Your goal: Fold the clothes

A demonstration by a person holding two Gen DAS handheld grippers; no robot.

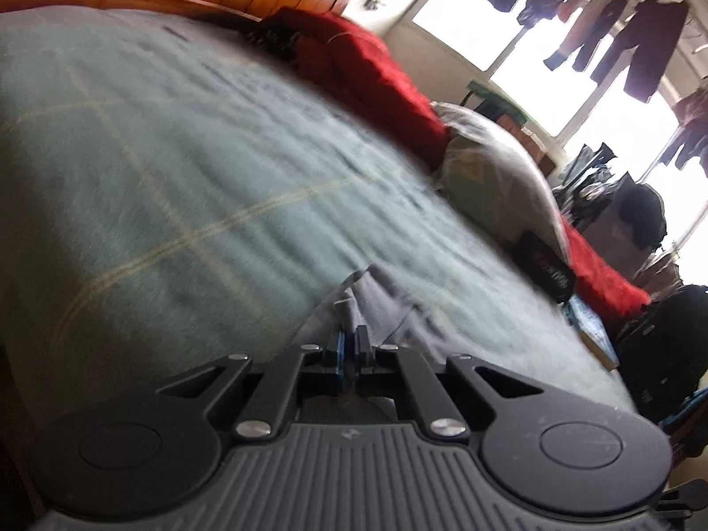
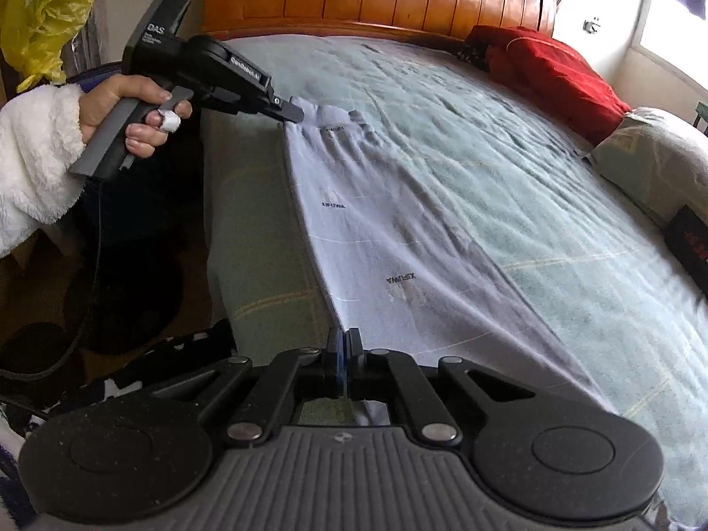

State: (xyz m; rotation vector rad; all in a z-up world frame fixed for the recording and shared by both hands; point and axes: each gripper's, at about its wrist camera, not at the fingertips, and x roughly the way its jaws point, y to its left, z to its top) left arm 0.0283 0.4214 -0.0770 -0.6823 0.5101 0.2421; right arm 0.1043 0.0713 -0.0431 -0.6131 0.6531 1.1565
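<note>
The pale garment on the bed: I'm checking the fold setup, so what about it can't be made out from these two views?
- Garment, right wrist view: near end hidden behind the right tongs.
- Left wrist view: motion blur; only a bunched bit shows past the left tongs.
- Its type: unclear; no sleeves or legs seen.
- Small print at the far end, by the left tongs: too small.

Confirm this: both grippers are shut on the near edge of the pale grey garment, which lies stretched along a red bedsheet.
Wrong on the sheet's colour. The bedsheet is pale green with light lines, as the right wrist view shows; the red is bedding at its far side. The left gripper and right gripper are both shut on the garment.
</note>
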